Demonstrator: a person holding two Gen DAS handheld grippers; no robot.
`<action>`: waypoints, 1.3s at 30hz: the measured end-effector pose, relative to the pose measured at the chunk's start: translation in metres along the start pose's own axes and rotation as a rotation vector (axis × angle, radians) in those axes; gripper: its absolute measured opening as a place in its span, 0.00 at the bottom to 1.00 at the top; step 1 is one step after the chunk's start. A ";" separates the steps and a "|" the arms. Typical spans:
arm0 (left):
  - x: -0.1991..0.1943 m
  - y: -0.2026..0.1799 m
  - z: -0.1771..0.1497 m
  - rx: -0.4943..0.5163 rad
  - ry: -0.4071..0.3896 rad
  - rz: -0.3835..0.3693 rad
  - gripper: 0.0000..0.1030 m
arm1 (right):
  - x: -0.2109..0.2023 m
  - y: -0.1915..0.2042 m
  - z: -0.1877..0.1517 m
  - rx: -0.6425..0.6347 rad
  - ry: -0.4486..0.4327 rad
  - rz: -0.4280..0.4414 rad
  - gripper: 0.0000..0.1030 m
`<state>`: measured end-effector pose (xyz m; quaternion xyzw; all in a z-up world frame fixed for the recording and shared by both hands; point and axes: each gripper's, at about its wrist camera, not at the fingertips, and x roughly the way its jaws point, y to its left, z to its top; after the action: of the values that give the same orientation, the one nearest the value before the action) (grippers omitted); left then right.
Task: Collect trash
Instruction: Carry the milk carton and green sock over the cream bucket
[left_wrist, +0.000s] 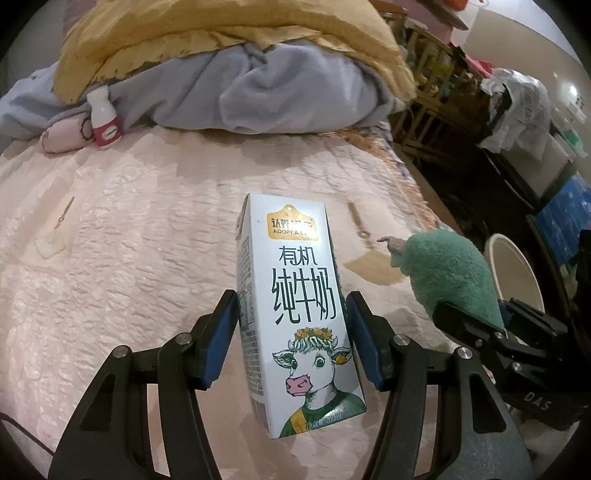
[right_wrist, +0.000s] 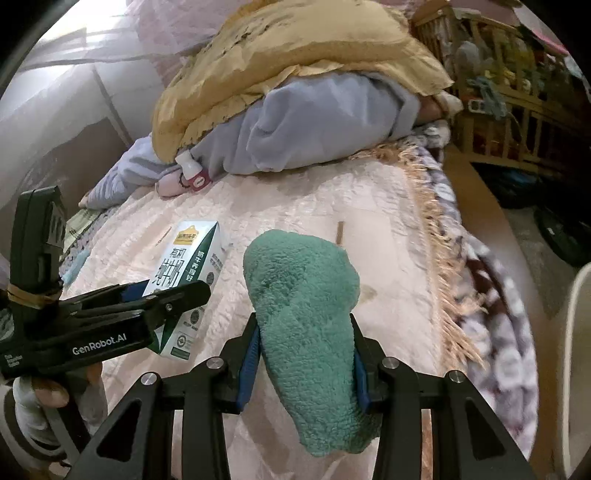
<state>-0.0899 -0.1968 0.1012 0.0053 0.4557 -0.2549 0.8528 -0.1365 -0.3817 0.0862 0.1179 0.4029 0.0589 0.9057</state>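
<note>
A white milk carton (left_wrist: 295, 314) with a cartoon cow and green lettering hangs above the pink bedspread, with my left gripper (left_wrist: 291, 339) shut on its sides. The same milk carton (right_wrist: 188, 273) shows in the right wrist view, clamped by the left gripper (right_wrist: 162, 295) coming in from the left. My right gripper (right_wrist: 304, 347) is shut on a fuzzy green sock (right_wrist: 306, 325), its blue pads pressing both sides. That green sock (left_wrist: 450, 273) appears at the right of the left wrist view. A small white bottle (left_wrist: 103, 118) with a red label leans against the bedding at the far left.
A pile of yellow and grey-blue blankets (left_wrist: 229, 74) fills the far end of the bed (left_wrist: 129, 221). A white bin rim (left_wrist: 517, 273) stands on the floor right of the bed. A wooden crib (right_wrist: 498, 96) and clutter line the right side. The bedspread's fringed edge (right_wrist: 443, 258) runs along the right.
</note>
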 end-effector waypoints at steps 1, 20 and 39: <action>-0.002 -0.004 -0.001 0.006 -0.003 -0.003 0.56 | -0.006 -0.001 -0.002 0.002 -0.007 -0.004 0.39; -0.025 -0.088 -0.002 0.149 -0.038 -0.052 0.56 | -0.083 -0.043 -0.021 0.064 -0.099 -0.080 0.40; -0.009 -0.174 0.005 0.278 -0.033 -0.125 0.56 | -0.141 -0.121 -0.042 0.172 -0.147 -0.194 0.40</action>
<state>-0.1666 -0.3450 0.1501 0.0909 0.4013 -0.3683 0.8337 -0.2609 -0.5200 0.1283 0.1595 0.3485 -0.0724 0.9208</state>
